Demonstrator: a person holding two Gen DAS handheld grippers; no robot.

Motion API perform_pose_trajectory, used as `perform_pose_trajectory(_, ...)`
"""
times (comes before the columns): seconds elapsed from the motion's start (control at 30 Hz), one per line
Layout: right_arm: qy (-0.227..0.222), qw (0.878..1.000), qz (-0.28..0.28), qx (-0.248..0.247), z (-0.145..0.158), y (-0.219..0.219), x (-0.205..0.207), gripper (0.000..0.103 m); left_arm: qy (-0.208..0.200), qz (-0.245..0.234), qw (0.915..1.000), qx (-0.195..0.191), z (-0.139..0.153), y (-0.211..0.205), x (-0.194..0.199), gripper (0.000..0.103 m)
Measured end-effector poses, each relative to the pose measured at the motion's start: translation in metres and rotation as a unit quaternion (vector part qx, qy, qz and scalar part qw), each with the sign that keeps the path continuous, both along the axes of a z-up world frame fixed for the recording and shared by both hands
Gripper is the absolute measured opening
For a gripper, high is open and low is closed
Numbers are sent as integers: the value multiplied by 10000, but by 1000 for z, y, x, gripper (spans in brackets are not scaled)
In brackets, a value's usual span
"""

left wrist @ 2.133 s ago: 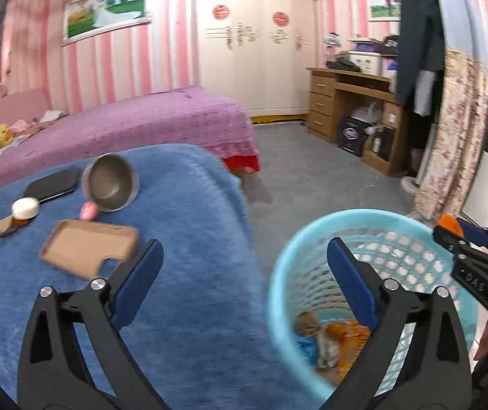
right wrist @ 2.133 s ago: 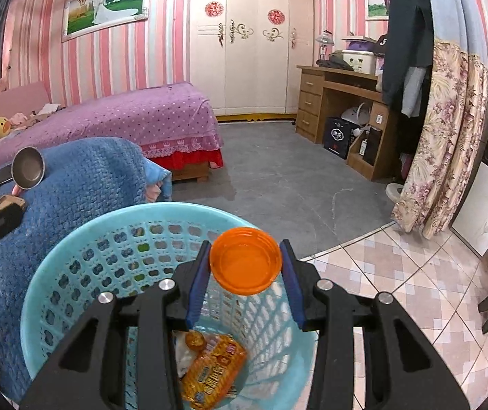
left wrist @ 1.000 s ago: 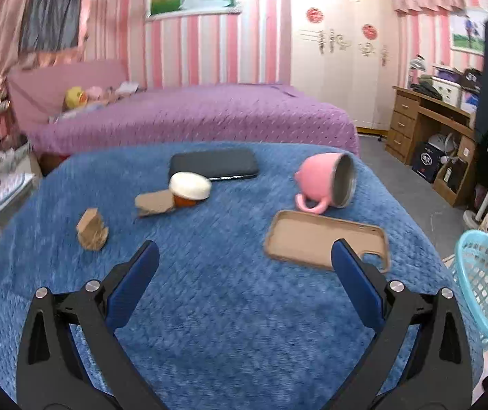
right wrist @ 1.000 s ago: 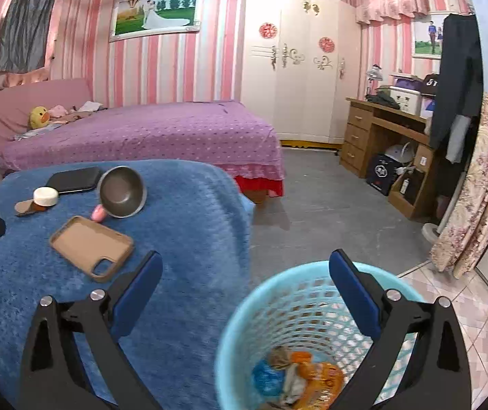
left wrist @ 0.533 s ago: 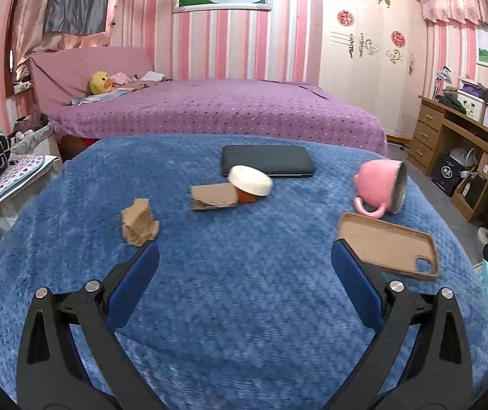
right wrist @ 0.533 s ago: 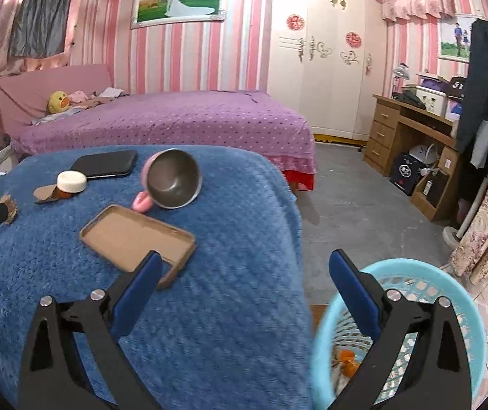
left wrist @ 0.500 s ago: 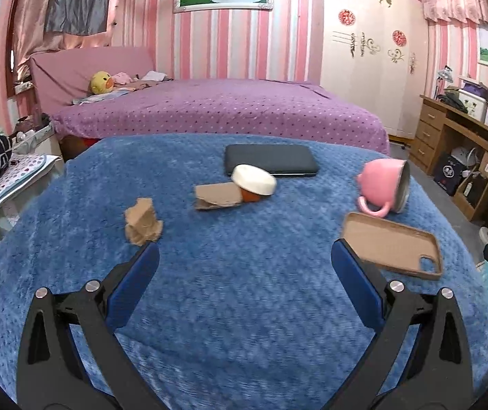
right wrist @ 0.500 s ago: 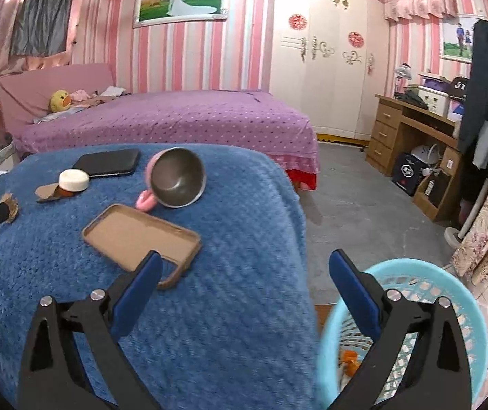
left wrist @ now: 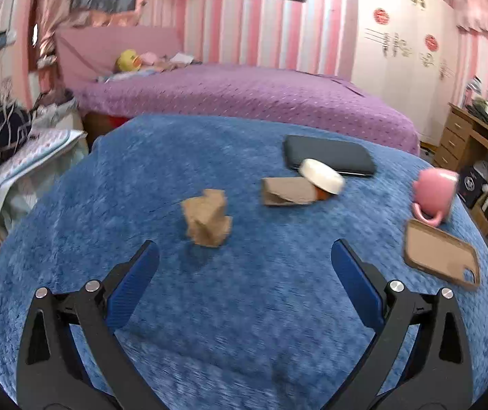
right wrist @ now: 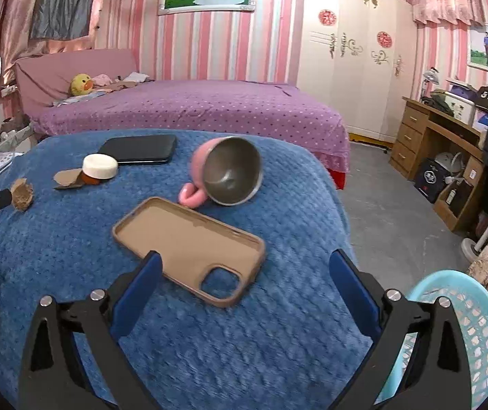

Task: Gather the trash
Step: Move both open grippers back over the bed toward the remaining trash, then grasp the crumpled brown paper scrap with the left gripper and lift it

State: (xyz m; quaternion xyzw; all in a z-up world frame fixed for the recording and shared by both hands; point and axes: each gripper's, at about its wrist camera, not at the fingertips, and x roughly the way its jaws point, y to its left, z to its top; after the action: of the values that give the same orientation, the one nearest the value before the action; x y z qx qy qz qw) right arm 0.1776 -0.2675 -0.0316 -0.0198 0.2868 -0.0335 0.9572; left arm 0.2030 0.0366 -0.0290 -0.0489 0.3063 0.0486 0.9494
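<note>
The left gripper (left wrist: 244, 259) hangs over the blue blanket (left wrist: 244, 324) with its blue-padded fingers (left wrist: 134, 283) spread wide and nothing between them. Just beyond the gap, slightly left of centre, sits a crumpled brown paper wad (left wrist: 207, 217) on the blanket, apart from both pads. Further right lie a flat scrap of brown cardboard (left wrist: 286, 191) and a small jar with a white lid (left wrist: 321, 176) tipped against it, with a black phone (left wrist: 327, 160) just behind. At the right edge a pink mug (left wrist: 433, 193) lies on its side, and a tan phone case (left wrist: 440, 258) lies near it.

The right gripper (right wrist: 242, 280) is likewise opened wide and empty, poised above the blanket. Its left pad overlaps the near edge of the phone case in the picture; whether it touches is unclear.

Only the right wrist view shows the light blue basket (right wrist: 476, 311) at lower right, beside the blanketed surface; its contents are hidden behind the gripper's frame. That view also looks into the mug's metal interior, and catches the paper wad small at far left, next to the tip of the left gripper. Only the left wrist view shows the wad close and its folded shape.
</note>
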Motion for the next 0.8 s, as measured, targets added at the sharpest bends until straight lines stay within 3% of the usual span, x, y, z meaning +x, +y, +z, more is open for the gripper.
perform_pose_trajectory(0.23, 84, 9997, 203, -46, -1, 18, 22, 96, 286, 282, 9991, -112, -9, 41, 32, 97)
perform_pose_trajectory(0.47, 148, 9992, 334, -140, 1, 37, 48, 96, 600, 403, 9970, -270, -20, 50, 69, 92)
perform_pose_trajectory(0.57, 156, 9989, 422, -149, 1, 49, 60, 96, 854, 207, 9959, -229, -28, 44, 80, 63)
perform_pose_trajectory(0.63, 193, 9986, 495, -83, 0, 57, 68, 96, 969, 94, 9948, -285, -31, 43, 82, 38)
perform_pose_trajectory(0.7, 242, 9979, 599, 31, -2, 69, 77, 96, 946, 18, 9949, -351, -30, 44, 80, 35)
perform_pose_trajectory(0.8, 320, 9959, 840, 59, -5, 96, 92, 96, 816, 96, 9965, -156, -23, 48, 72, 35)
